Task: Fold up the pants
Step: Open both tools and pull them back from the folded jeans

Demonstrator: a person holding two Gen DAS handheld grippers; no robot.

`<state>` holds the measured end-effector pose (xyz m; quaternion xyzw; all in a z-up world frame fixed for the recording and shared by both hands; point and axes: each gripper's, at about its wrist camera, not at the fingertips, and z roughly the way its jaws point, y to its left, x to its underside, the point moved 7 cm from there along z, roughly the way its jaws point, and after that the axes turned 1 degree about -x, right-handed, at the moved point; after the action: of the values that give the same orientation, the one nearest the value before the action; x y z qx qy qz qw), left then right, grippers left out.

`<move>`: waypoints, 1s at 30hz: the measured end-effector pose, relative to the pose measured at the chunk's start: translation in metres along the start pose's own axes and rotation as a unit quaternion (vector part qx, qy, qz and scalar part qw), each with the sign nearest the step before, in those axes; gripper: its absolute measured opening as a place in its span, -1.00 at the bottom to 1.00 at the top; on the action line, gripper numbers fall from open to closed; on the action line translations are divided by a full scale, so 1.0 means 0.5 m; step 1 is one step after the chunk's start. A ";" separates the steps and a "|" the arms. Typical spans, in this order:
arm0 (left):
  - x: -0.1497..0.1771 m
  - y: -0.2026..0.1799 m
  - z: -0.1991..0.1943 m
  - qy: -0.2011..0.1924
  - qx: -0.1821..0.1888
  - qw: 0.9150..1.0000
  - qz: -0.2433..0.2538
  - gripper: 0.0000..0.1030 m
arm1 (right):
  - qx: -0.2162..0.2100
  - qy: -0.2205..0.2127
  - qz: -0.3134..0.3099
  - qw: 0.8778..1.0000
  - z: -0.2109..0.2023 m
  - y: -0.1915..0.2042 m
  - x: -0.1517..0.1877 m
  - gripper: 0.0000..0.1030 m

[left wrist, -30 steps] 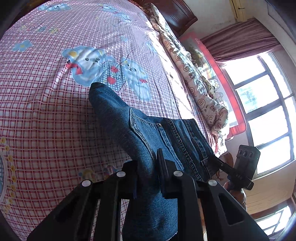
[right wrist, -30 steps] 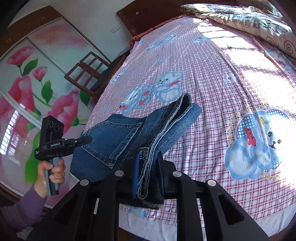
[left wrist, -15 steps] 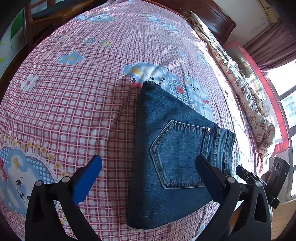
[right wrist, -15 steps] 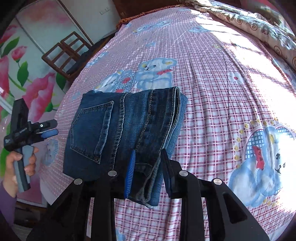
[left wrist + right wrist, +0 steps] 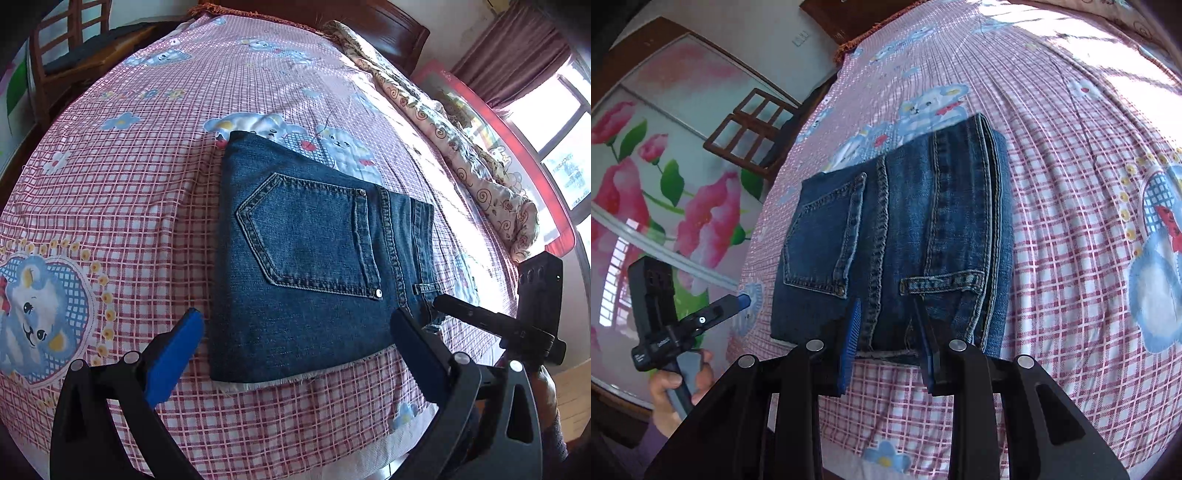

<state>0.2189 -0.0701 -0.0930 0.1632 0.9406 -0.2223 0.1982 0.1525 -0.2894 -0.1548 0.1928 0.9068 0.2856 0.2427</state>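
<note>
The folded blue jeans (image 5: 314,258) lie flat on the pink checked bed sheet (image 5: 129,184), back pocket up. My left gripper (image 5: 295,314) hovers over their near edge with its jaws spread wide and nothing held. In the right wrist view the jeans (image 5: 886,229) show their stacked waistband folds on the right side. My right gripper (image 5: 886,306) is at the near edge, jaws a little apart. A strip of denim by the belt loop shows between the pads, which do not press on it.
A rolled patterned quilt (image 5: 461,147) runs along the far right side of the bed. A wooden chair (image 5: 753,125) and a flowered wardrobe door (image 5: 646,184) stand to the left. A hand (image 5: 676,387) holds the left gripper's handle.
Both grippers held the jeans up off the bed a second ago. The jeans now lie flat. The left gripper has let go and opened wide; the right one has loosened.
</note>
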 end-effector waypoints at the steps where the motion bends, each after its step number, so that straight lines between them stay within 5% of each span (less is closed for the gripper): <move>1: 0.017 -0.003 -0.002 0.003 -0.001 1.000 0.000 0.96 | -0.019 -0.013 0.012 1.000 -0.010 -0.004 0.001 -0.46; 3: 0.048 0.002 -0.005 0.004 -0.005 1.000 -0.011 0.96 | -0.012 -0.027 0.025 0.999 -0.041 -0.005 0.011 -0.46; 6: 0.100 0.023 -0.005 0.008 -0.014 0.999 -0.035 0.96 | 0.024 -0.046 -0.001 0.999 -0.085 0.010 0.043 0.14; 10: 0.150 0.043 0.004 0.014 -0.040 0.998 -0.055 0.96 | 0.062 -0.028 -0.041 0.997 -0.099 0.018 0.100 0.15; 18: 0.208 0.031 -0.023 -0.002 -0.111 0.994 -0.014 0.96 | 0.110 0.002 -0.067 0.992 -0.079 0.030 0.178 0.15; 24: 0.222 0.011 -0.066 -0.066 -0.179 0.981 0.034 0.96 | 0.179 -0.031 -0.142 0.973 -0.069 0.077 0.192 0.22; 30: 0.203 -0.017 -0.130 -0.174 -0.232 0.955 0.057 0.96 | 0.209 -0.152 -0.216 0.941 -0.101 0.168 0.179 0.24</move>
<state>0.1078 -0.0233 -0.0817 0.1252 0.9063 -0.0116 0.4035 0.0702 -0.2033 -0.0967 0.0794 0.9183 -0.0026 0.3879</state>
